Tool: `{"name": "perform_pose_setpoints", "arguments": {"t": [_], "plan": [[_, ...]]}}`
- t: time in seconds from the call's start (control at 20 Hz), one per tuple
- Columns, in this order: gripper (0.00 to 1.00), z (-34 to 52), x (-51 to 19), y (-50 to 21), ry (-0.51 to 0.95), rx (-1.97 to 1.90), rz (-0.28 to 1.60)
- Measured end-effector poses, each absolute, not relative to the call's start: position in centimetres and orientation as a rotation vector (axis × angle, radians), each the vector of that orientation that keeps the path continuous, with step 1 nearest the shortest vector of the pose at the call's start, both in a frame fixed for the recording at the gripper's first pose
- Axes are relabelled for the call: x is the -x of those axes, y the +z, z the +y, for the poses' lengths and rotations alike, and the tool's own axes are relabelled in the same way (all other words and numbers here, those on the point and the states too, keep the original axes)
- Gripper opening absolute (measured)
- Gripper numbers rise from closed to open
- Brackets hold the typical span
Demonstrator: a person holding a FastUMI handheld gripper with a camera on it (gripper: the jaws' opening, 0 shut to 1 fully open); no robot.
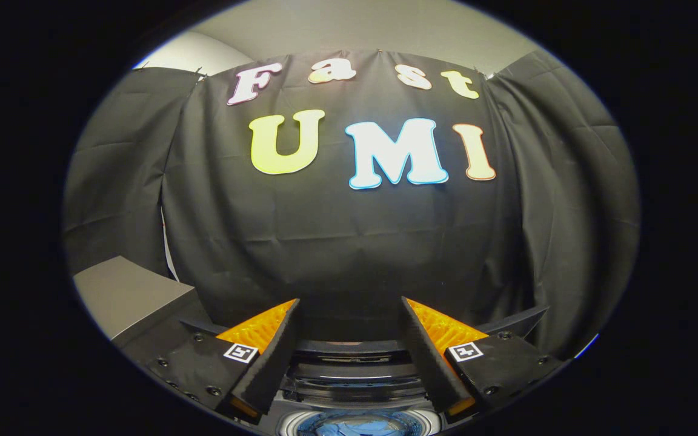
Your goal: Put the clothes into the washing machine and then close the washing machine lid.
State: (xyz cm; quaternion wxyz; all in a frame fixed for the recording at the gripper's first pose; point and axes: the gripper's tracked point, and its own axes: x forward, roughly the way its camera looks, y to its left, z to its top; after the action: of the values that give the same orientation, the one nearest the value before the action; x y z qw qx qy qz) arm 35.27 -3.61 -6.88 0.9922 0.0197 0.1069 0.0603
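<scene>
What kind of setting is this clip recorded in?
Probably a staged recording booth: black cloth wall, a washing machine with blue clothes below the open claw, and a grey cabinet beside it.

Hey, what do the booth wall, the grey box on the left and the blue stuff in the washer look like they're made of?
Wall: black matte cloth, going by its folds and hanging creases. Grey box: smooth, flat-faced with a dull sheen, probably painted metal or plastic. Blue stuff: soft crumpled fabric, likely clothes, lying in the washer drum beneath the open tool; little of it shows.
</scene>
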Motion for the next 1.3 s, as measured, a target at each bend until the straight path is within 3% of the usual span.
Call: {"name": "perform_pose_setpoints", "arguments": {"t": [1.3], "plan": [[0.98, -4.2, -25.3, -9.0, 0.122, -0.028, 0.175]]}}
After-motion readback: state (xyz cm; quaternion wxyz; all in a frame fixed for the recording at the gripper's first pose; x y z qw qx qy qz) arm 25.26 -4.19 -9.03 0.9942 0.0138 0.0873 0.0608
